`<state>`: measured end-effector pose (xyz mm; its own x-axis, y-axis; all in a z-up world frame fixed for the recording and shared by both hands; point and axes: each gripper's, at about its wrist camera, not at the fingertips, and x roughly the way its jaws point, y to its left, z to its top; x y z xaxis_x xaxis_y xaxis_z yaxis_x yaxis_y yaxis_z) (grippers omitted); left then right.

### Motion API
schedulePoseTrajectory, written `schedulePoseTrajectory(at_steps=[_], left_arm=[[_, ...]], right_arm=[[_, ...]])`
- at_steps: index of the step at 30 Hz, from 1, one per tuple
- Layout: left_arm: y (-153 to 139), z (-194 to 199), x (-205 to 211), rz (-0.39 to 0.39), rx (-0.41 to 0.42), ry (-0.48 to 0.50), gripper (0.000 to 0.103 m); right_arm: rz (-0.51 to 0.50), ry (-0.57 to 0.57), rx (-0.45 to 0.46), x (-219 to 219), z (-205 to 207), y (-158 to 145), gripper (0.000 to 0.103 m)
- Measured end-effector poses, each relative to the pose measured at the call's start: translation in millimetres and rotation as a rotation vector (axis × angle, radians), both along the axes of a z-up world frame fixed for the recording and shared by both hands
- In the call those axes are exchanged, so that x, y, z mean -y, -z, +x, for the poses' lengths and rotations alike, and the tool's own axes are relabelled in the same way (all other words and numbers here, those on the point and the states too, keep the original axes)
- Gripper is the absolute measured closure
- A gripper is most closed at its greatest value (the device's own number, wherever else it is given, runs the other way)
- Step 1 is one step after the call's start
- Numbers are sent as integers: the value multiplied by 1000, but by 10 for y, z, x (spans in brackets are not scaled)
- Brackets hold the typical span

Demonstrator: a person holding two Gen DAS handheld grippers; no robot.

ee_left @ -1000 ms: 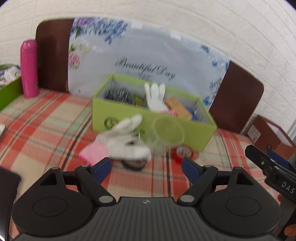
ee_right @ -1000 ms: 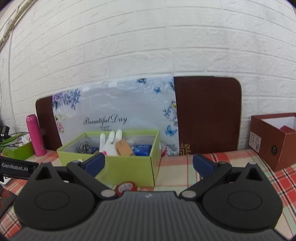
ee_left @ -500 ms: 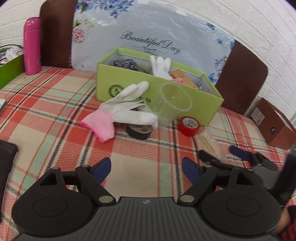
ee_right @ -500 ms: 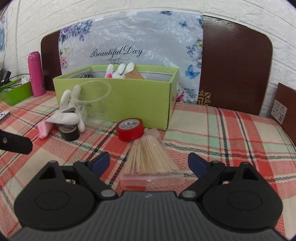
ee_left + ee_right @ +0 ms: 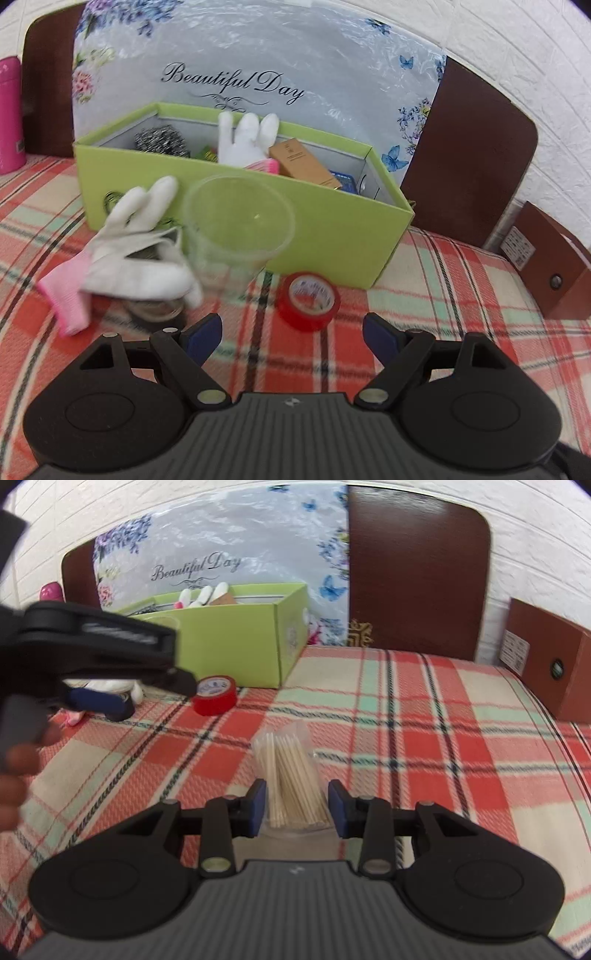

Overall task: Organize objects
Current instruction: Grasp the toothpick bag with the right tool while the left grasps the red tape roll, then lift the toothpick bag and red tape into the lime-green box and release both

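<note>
Right hand-held gripper (image 5: 297, 805), jaws just closing but not yet pressing, straddles toothpick bag (image 5: 290, 779) lying lengthwise along its fingers on worktop (image 5: 424, 738); left hand-held gripper (image 5: 293, 332) wide open, empty.

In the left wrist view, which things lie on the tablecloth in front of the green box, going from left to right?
White glove with pink cuff → clear plastic cup → red tape roll. A dark roll sits under the glove, so I leave it out of the order.
</note>
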<state>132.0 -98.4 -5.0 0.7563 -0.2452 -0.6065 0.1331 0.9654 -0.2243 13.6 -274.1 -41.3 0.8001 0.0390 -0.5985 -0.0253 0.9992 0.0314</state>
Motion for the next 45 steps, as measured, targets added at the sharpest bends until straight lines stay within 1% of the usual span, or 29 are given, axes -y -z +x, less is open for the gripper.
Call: schedulePoseTrajectory(at_steps=[5,7,8,9,13,16,17,19,20,21,22,23,24,26,28,30,32,36,37,38,39,41,42,43,45], left_arm=[[107,288,154,12,-27,-40,17],[152,355,185,30,-47,-20,39],[165,356,197,58,-46,-2,51],[160,325,196,77,-28,27,54],[149,93,85,59,-42,127,54],[152,-179,-29,80,-46,210,54],[143,-276,-76,92,-53,223,53],[124,-436,-179,96,-60,213,53],[117,-504,-251,84,-60,194,46],[114,-557,-309,72,-61,173,36],[113,-598,-357,62,-60,151,33],[115,-631,-405,53,-58,128,33],[112,-631,-430,47,-60,124,33],[130,-603,-436,44,-71,125,33],[137,-565,-399,36,-79,121,33],[142,-548,-333,21,-75,140,33],[172,-527,-231,42,-68,159,32],[220,-490,-141,86,-52,171,33],[228,-495,-146,89,-46,182,36],[232,-501,-148,101,-38,199,54],[233,-509,-143,127,-27,219,53],[225,-525,-168,137,-27,238,54],[211,-536,-194,129,-35,238,54],[193,-552,-227,117,-40,236,54],[145,-598,-327,88,-41,229,54]], right_arm=[[27,18,5,87,-120,1,67],[17,19,8,64,-134,14,67],[8,19,8,50,-135,14,67],[3,18,8,43,-132,14,67],[2,19,7,29,-127,11,67],[11,-1,-5,-8,-144,-13,67],[21,-12,-10,-24,-159,-22,66],[27,-32,-15,-78,-190,-37,65],[26,-42,-17,-122,-205,-44,61],[25,-49,-17,-152,-212,-49,60],[22,-55,-17,-187,-214,-53,58],[20,-61,-18,-207,-212,-55,55],[15,-66,-18,-228,-213,-60,54],[12,-70,-22,-230,-217,-69,53],[13,-64,-25,-212,-221,-82,51],[14,-51,-24,-192,-237,-89,51],[22,-40,-28,-159,-243,-77,49],[22,-38,-37,-167,-228,-56,49],[18,-45,-37,-186,-228,-48,52],[13,-57,-34,-212,-227,-41,57],[1,-73,-30,-246,-230,-38,60],[-26,-127,-22,-345,-245,-36,64],[-28,-153,-20,-384,-252,-41,68],[-25,-175,-16,-422,-261,-49,69],[-5,-191,-15,-458,-268,-74,74]])
